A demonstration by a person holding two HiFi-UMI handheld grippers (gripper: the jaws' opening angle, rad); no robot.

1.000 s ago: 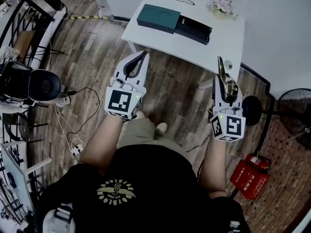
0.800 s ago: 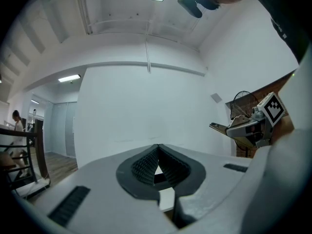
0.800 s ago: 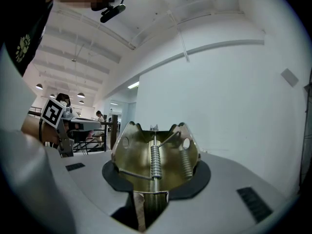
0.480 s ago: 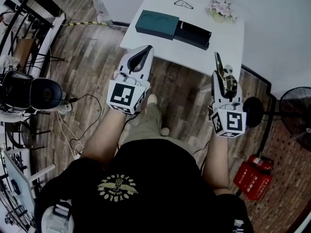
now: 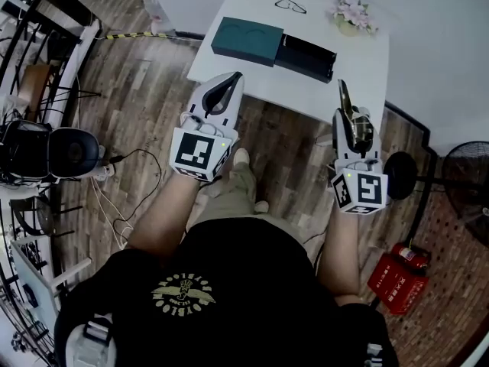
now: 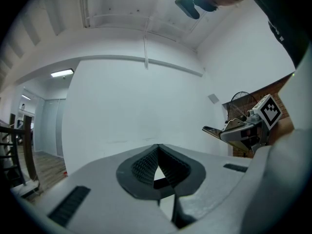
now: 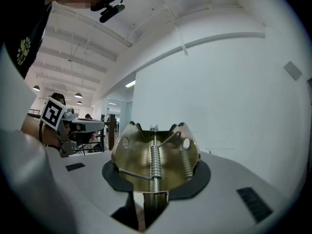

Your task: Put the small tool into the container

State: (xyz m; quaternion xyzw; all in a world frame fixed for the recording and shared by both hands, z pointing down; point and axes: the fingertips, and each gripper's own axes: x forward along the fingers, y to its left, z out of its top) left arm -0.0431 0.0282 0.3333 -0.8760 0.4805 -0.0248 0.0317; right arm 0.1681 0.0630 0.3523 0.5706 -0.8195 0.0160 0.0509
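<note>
wood-plank floor [image 5: 153, 75] — white table [image 5: 355, 60], fan [image 5: 466, 182] at right

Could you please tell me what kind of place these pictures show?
Probably an office or lab workspace rather than a home. A black office chair stands beside the white table, a red fire extinguisher sits on the floor, and the right gripper view shows rows of ceiling lights over desks.

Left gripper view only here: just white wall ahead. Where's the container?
Observer: On the white table ahead: a teal box with a black tray at its right end.
Operator: Is the tool in the right gripper?
Observer: Yes, it is shut on a gold spring clip.
Operator: Anything else on the table?
Observer: Glasses and flowers, beyond the box.
</note>
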